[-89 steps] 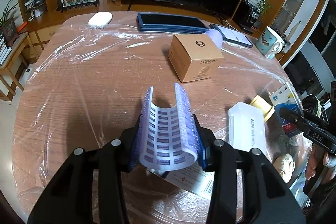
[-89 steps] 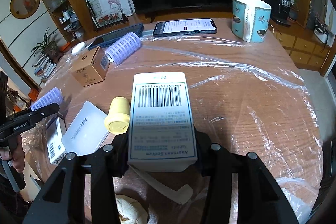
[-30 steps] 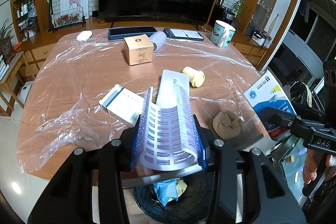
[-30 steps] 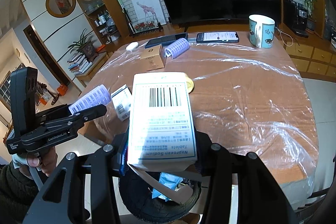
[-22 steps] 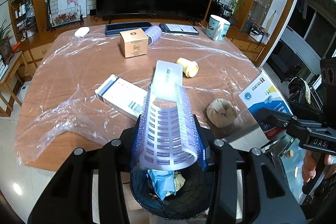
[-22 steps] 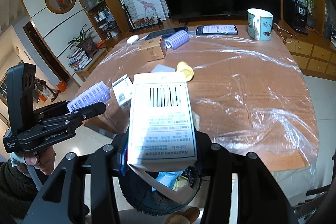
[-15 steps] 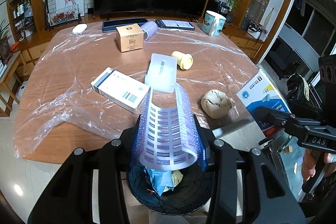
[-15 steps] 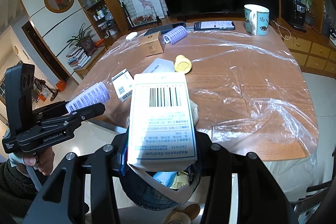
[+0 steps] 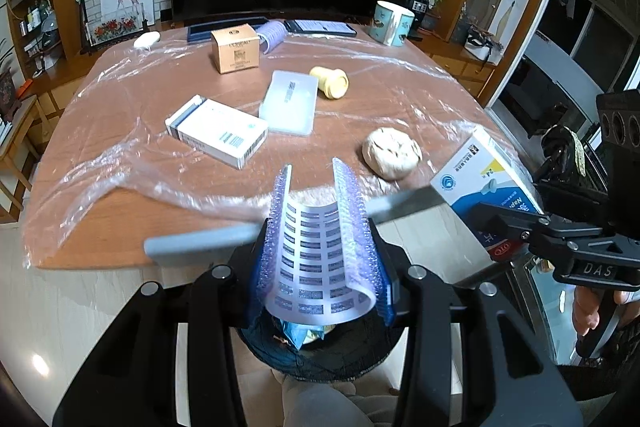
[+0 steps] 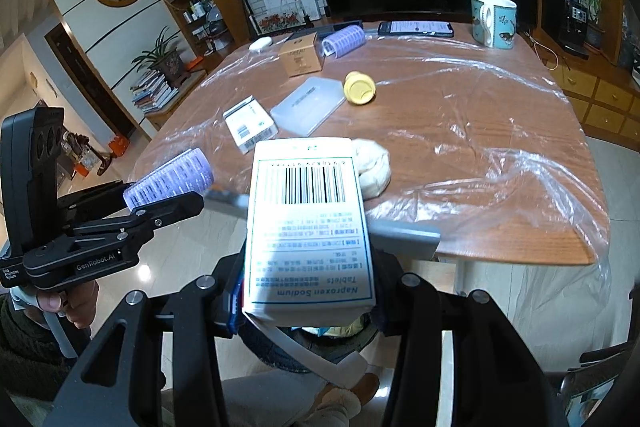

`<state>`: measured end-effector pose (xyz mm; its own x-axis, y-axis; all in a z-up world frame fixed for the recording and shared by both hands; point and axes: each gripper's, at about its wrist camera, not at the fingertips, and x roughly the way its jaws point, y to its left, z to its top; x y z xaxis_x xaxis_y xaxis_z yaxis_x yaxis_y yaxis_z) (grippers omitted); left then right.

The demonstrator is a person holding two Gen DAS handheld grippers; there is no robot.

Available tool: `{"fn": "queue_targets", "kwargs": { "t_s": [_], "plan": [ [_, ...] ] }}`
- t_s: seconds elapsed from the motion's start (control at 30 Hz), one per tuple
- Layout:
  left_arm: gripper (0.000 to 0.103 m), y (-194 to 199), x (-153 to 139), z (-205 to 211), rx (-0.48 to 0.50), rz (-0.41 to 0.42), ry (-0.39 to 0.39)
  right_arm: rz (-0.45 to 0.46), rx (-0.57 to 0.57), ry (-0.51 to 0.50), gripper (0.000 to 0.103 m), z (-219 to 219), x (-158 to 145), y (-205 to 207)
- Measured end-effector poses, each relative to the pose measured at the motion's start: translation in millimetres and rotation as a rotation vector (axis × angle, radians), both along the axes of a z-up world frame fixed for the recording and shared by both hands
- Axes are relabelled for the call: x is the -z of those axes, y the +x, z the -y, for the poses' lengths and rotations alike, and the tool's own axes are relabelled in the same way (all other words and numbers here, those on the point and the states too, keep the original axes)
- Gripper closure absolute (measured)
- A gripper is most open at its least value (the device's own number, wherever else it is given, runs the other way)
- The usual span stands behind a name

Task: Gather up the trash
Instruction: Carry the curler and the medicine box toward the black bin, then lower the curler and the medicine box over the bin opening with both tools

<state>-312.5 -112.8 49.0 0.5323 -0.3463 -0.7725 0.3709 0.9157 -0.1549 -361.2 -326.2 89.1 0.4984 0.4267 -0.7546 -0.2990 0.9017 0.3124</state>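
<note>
My left gripper (image 9: 320, 291) is shut on a squashed purple hair roller (image 9: 320, 251), bent into a U with its white lining showing. It hangs over a dark round trash bin (image 9: 316, 359) on the floor, just off the table's near edge. My right gripper (image 10: 308, 307) is shut on a white medicine box (image 10: 308, 223) with a barcode, also above the bin (image 10: 280, 347). Each gripper appears in the other's view: the right one with its box (image 9: 492, 187), the left one with the roller (image 10: 168, 183).
The plastic-covered wooden table (image 9: 120, 107) bears a white and blue box (image 9: 218, 131), a translucent case (image 9: 290, 103), a yellow cap (image 9: 330, 83), a crumpled beige wad (image 9: 392, 153), a tan box (image 9: 236, 49), another roller (image 9: 272, 33), a phone and a mug (image 9: 390, 23).
Both grippers have drawn back from the table toward the bin, and the table objects have receded. More of the bin shows under the held roller and box. Both grips are unchanged.
</note>
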Motion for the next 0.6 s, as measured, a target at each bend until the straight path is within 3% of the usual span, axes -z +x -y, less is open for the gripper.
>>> {"fn": "queue_targets", "kwargs": {
  "t_s": [0.6],
  "plan": [
    [0.059,-29.0,38.3,3.9,0.017,-0.081,0.061,-0.098,-0.062,-0.039,0.057,-17.9,38.1,-22.2]
  ]
}}
